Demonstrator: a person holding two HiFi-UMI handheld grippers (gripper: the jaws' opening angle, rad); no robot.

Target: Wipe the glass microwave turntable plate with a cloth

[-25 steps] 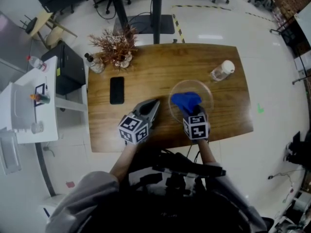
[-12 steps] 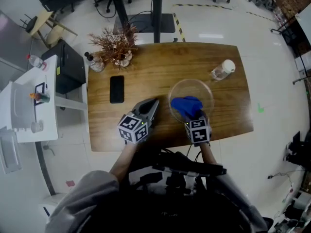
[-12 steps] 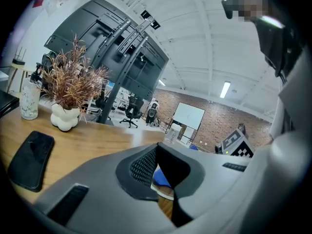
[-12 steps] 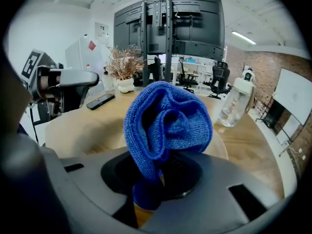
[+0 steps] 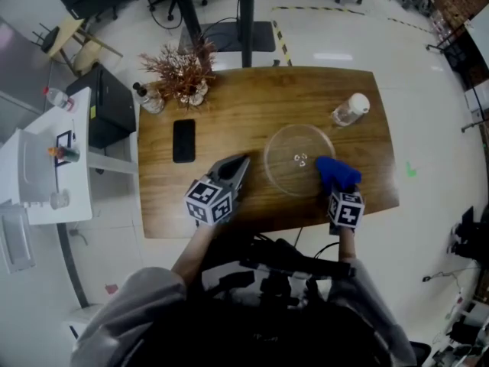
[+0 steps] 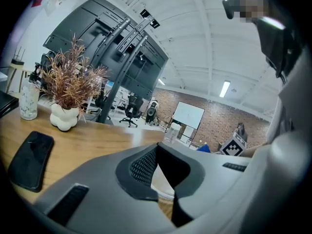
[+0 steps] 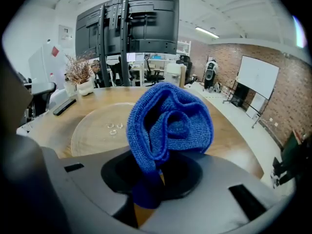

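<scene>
The brown wooden surface (image 5: 229, 105) fills the middle of the head view. The round clear glass turntable plate (image 5: 284, 180) lies flat on it, right of centre. The plate is round, so it has no long axis to line up on.

The bunched blue knitted cloth (image 5: 336, 172) sits over the plate's right rim. I cannot tell from here whether it touches the glass or hangs just above it.

My right tongs (image 7: 151, 179) are pinching that cloth by its lower fold, at the lower right of the plate. In the right gripper view the plate spreads ahead and to the left, so the next wipe, I judge, goes leftward across it.

My left tongs (image 5: 243, 161) are pressed together on nothing, tips just beside the plate's left rim.
</scene>
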